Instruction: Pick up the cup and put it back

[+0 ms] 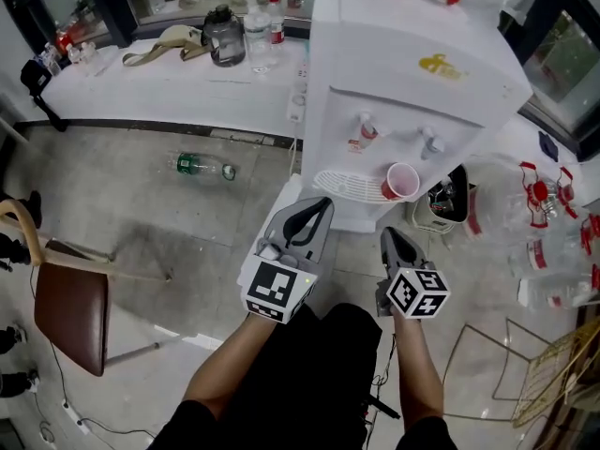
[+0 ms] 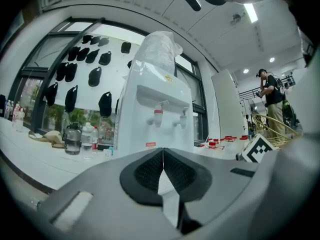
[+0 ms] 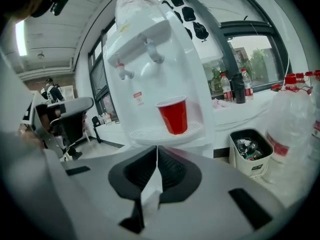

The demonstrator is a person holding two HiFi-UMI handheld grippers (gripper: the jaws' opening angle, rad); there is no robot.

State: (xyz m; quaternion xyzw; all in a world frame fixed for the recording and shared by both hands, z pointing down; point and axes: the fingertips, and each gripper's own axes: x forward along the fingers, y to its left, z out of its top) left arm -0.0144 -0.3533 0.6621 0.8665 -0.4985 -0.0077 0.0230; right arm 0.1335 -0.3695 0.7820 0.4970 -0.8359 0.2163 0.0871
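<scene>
The cup (image 1: 401,181) stands at the right edge of the tray (image 1: 339,187), apart from the left hand-held gripper (image 1: 322,204) and right hand-held gripper (image 1: 386,235), both closed empty.

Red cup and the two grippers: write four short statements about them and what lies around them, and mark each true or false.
1. The red cup stands upright on the drip tray of the water dispenser. True.
2. The right gripper is clamped on the cup. False: its jaws are together with nothing between them, and the cup stands apart, ahead of it on the tray.
3. A bottle lies on its side on the floor. True.
4. The left gripper has its jaws wide apart. False: they are together and empty.
</scene>
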